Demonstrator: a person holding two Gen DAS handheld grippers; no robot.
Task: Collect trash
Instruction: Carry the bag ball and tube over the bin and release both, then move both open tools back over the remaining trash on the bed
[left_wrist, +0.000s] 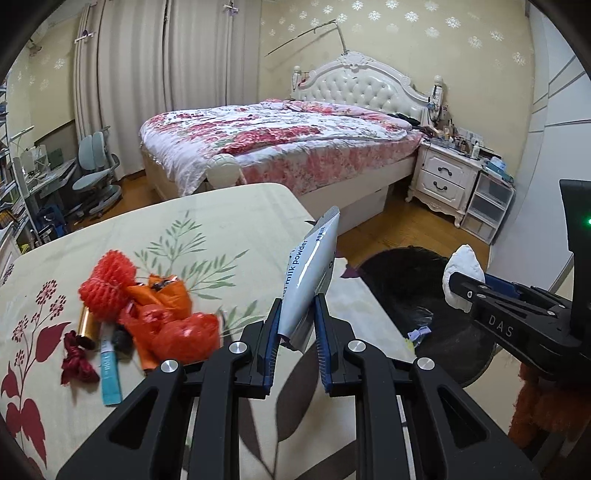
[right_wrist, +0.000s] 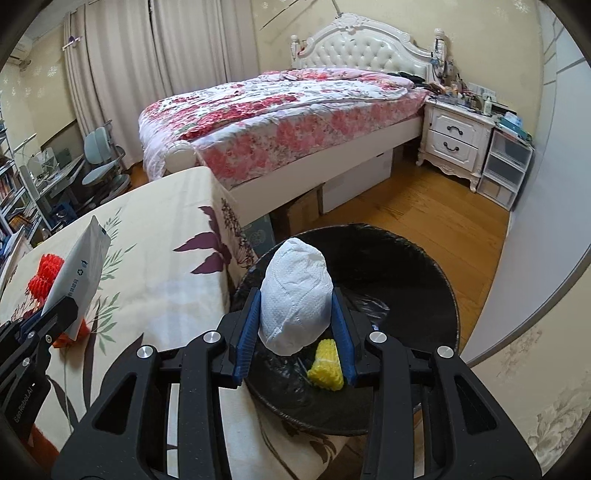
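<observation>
Right now I have something in each gripper. My left gripper (left_wrist: 295, 325) is clamped on a grey sachet (left_wrist: 312, 269) printed "milk powder"; it stands tilted up between the blue pads, above the edge of the table (left_wrist: 207, 236), and shows again at the left of the right wrist view (right_wrist: 79, 273). My right gripper (right_wrist: 295, 325) is closed around a crumpled white tissue wad (right_wrist: 295, 299), held over the bin (right_wrist: 439, 280); from the left wrist view the same wad (left_wrist: 463, 271) pokes out past the black fingers.

That bin is round, lined with a black bag (right_wrist: 369, 306), and stands on the wood floor just beside the table. Inside it I see a yellow foam net (right_wrist: 327, 363) lying on the liner directly under the wad, and in the left view a small pale scrap (left_wrist: 419, 332) on the liner; I cannot tell what that scrap is.

On the flowered tablecloth, well left of the sachet, a heap of trash waits: a red foam net (left_wrist: 107, 284), orange wrappers (left_wrist: 166, 295), a red plastic bag (left_wrist: 184, 332), a gold tube (left_wrist: 86, 325), a dark red ribbon (left_wrist: 77, 358) and a blue stick pack (left_wrist: 110, 373), all touching or overlapping
</observation>
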